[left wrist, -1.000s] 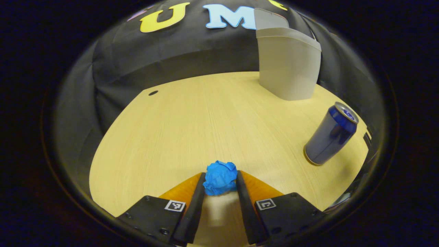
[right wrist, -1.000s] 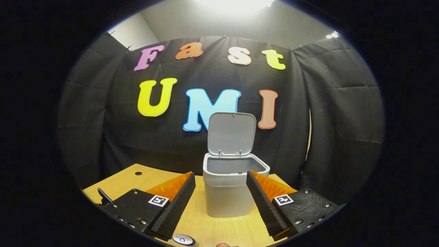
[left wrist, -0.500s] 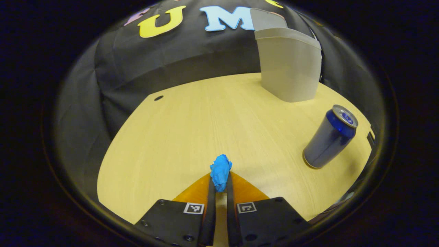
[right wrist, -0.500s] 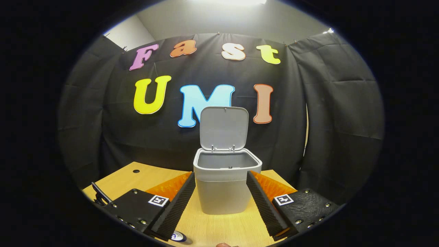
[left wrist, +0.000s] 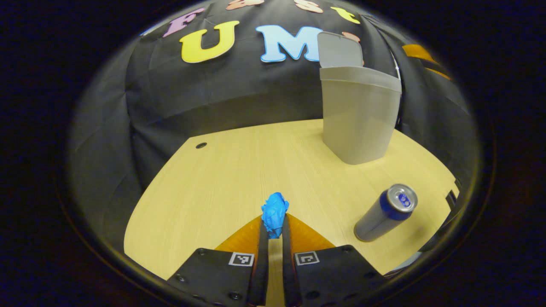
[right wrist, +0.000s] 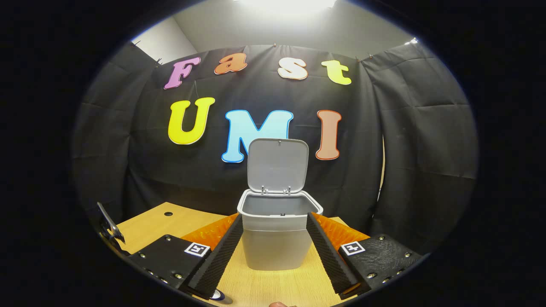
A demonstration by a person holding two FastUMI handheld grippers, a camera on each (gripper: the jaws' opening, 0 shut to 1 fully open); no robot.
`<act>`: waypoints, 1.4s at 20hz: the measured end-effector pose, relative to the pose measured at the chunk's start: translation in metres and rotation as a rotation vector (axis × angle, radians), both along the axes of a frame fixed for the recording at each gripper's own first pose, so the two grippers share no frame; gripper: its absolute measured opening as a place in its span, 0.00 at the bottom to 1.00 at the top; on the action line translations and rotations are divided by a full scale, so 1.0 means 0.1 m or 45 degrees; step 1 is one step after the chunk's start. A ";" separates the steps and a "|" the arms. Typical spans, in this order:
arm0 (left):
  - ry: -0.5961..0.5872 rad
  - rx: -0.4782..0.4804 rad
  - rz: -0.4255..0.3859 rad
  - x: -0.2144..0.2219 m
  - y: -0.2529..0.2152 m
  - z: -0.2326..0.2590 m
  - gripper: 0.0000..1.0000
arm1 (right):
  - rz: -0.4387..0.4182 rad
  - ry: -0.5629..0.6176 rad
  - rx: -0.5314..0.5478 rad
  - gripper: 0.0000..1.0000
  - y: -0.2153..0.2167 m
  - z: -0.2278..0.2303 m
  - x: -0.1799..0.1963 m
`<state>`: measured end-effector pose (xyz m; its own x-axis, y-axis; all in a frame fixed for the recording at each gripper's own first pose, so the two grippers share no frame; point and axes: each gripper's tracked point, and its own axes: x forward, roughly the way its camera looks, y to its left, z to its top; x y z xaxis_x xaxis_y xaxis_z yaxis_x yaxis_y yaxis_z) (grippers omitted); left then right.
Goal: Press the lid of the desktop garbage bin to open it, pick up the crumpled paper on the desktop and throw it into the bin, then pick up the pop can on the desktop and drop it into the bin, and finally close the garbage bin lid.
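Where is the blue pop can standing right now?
In the left gripper view the pop can stands upright on the wooden desk, lower right, nearer the camera than the open bin.

table (left wrist: 222, 179): light wood, small dark hole (left wrist: 201, 145) near far-left corner | wall: black cloth

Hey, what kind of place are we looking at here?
Probably a staged recording booth, not a home: black cloth hangs as walls around a small wooden desk, and it holds just a grey bin with its lid up, a pop can and crumpled paper.
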<state>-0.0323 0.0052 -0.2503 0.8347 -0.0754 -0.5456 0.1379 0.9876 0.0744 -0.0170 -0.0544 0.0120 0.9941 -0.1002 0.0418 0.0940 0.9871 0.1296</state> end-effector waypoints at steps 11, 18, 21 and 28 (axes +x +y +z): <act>-0.359 -0.126 -0.096 0.47 -0.63 1.47 0.21 | -0.034 -0.054 0.031 0.96 -0.24 0.01 -0.24; -0.490 -0.231 -0.175 0.73 -1.16 2.08 0.22 | -0.056 -0.056 0.024 0.96 -0.41 -0.07 -0.37; -0.512 -0.268 -0.191 0.87 -1.34 2.23 0.22 | -0.053 -0.021 0.018 0.96 -0.45 -0.19 -0.37; -0.509 -0.388 -0.261 1.15 -1.78 2.45 0.22 | -0.053 -0.011 0.043 0.96 -0.53 -0.20 -0.31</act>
